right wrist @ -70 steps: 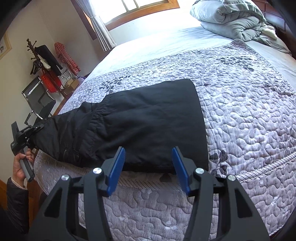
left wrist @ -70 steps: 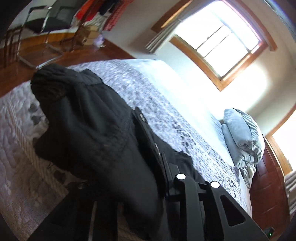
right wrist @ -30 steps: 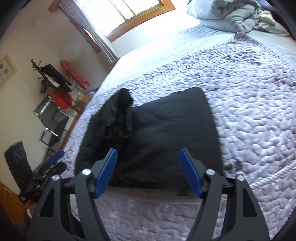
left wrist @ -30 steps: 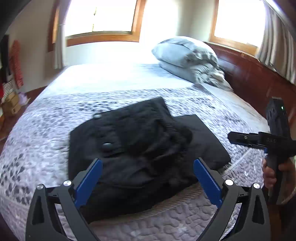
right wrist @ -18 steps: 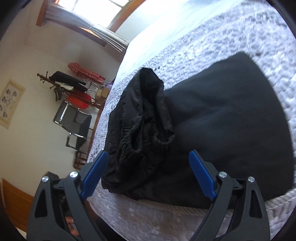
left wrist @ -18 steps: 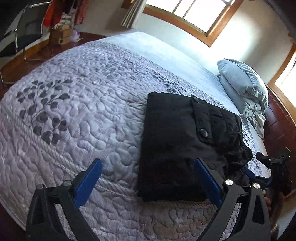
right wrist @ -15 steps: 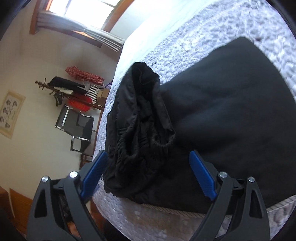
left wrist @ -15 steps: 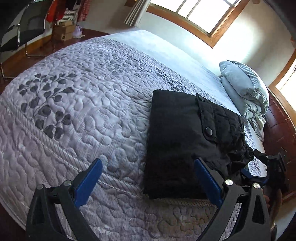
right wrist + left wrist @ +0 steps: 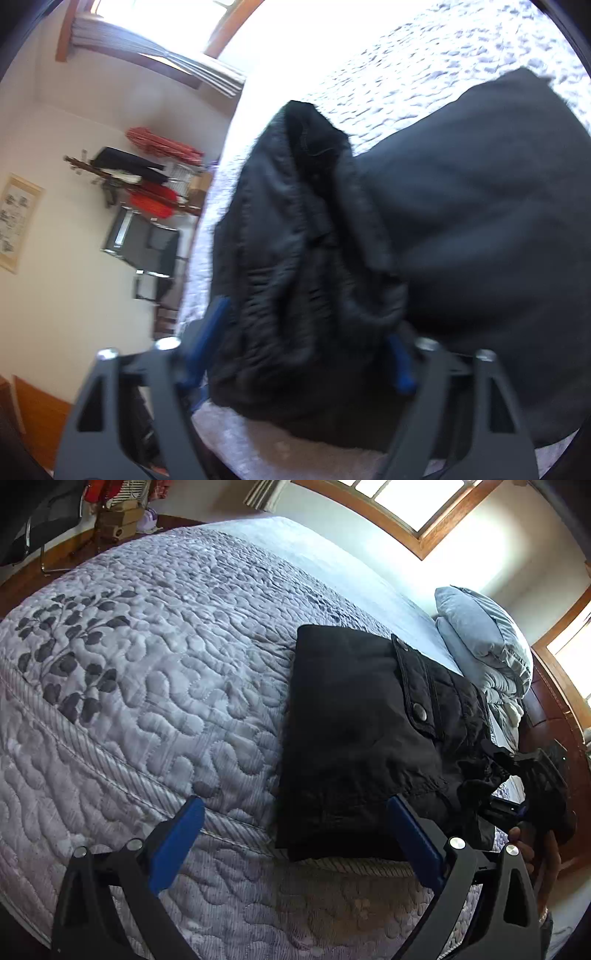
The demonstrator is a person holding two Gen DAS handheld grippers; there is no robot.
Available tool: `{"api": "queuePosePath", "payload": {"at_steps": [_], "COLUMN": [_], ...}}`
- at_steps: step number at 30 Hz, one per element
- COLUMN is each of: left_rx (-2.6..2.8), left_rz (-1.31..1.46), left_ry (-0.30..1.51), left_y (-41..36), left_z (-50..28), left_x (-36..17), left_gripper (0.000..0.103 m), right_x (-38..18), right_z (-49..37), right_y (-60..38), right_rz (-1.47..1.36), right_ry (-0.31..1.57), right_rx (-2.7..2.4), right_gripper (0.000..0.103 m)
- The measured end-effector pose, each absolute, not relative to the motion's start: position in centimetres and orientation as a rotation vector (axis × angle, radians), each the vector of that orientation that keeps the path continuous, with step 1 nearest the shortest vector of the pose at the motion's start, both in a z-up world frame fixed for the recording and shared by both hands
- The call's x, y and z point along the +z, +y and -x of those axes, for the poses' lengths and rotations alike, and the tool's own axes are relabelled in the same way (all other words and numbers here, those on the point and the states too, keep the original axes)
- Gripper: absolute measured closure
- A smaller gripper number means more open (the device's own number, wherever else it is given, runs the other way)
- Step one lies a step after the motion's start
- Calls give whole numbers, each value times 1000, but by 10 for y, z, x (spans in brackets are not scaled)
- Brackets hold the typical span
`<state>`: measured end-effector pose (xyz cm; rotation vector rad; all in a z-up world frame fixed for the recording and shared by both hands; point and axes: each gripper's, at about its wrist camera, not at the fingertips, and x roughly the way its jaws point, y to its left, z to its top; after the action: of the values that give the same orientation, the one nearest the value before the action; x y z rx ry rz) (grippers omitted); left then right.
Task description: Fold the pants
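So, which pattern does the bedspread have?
The bedspread is pale lilac-grey, quilted, with dark leaf prints; the left wrist view shows it best.

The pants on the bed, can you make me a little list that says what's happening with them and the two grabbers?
pants: black, folded, near the bed edge
bunched end: rumpled, sticking up between the right gripper's fingers
bed: grey quilted cover with a leaf pattern
left gripper: open, holding nothing, over the bed edge beside the pants
right gripper: open around the bunched end, not closed on it
pillows: stacked at the far end of the bed
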<state>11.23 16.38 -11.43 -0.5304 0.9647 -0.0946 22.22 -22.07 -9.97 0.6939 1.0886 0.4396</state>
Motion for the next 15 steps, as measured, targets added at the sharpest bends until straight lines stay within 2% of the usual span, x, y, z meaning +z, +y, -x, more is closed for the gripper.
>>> {"api": "queuePosePath", "payload": {"at_steps": [1,3,6,15], "left_rx": [-99,-111,-128,-141], "left_rz": [528,532,542,555], "left_ry": [970,977,989,985], "left_y": [161,155,146,141], "left_z": [-114,-118,-123,-123], "left_x": [-116,-119,-124,-120], "left_gripper": [4,4,4,4], "right_x": [-100,-101,-104,-73], "right_z": [-224,-223,-221,-216], "right_y": [-220,-221,-225,-212], "right_rz": [-684,-707,-726,-632], "right_ry": [1091,1085,1078,1015], "right_rx": [432,442,462,509], "right_gripper": [48,60,67,71]}}
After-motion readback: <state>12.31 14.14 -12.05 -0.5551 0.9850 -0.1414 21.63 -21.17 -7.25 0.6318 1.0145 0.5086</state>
